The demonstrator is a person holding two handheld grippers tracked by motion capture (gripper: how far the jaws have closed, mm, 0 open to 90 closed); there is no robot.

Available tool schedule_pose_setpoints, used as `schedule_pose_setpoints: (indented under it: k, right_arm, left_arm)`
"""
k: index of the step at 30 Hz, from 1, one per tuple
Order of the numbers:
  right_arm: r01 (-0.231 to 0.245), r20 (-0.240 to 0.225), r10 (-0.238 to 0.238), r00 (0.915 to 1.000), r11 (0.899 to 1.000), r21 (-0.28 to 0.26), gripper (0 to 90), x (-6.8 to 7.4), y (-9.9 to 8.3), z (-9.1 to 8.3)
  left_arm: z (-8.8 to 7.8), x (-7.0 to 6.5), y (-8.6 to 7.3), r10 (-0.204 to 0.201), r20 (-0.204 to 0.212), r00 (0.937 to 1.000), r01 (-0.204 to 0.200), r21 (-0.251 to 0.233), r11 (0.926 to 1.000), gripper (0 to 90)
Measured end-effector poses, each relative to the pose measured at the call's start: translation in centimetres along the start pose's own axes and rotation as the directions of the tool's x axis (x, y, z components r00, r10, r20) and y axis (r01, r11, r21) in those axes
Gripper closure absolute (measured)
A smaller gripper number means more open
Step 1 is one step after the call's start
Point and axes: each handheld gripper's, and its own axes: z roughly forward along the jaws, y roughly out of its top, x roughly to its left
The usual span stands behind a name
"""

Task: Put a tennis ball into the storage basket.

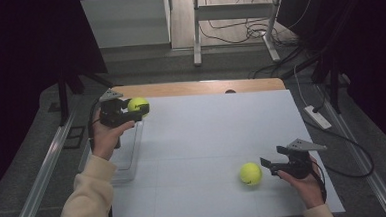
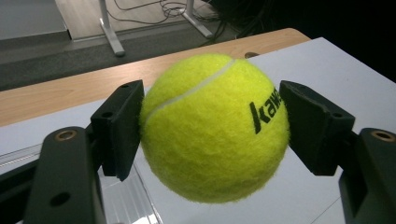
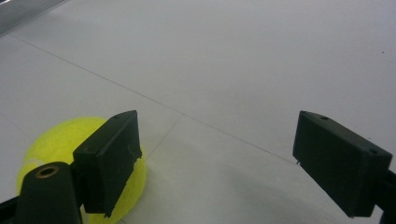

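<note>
Left gripper [image 1: 133, 110], upper left of the high view, clamps 1 tennis ball [image 2: 214, 127] by its sides, held above the counter [image 1: 207, 138] edge; thin pad contact, so a jolt could roll it free. Right gripper [image 1: 270, 165], lower right, stands wide. The 2nd ball [image 1: 250, 173] lies just beside its jaw, possibly touching: risk of nudging it away.

A lab: white-covered table [image 1: 202, 138], dark curtains [image 1: 27, 47], loose floor cables [image 1: 237, 33].
</note>
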Motion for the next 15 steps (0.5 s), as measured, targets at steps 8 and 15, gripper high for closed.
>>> schedule_pose_setpoints:
  k: [8,15]
  right_arm:
    - [0.001,0.001,-0.001,1.0000,1.000,0.001,15.2,0.0,0.0,0.0]
    - [0.004,0.000,-0.004,1.0000,1.000,0.000,15.3,0.1,0.0,0.0]
  left_arm:
    - [-0.2,0.5,-0.3,-0.006,-0.013,0.9999,0.006,0.002,1.0000,27.0]
    - [-0.4,1.3,-0.6,-0.016,-0.038,0.9992,0.017,0.010,0.9998,27.0]
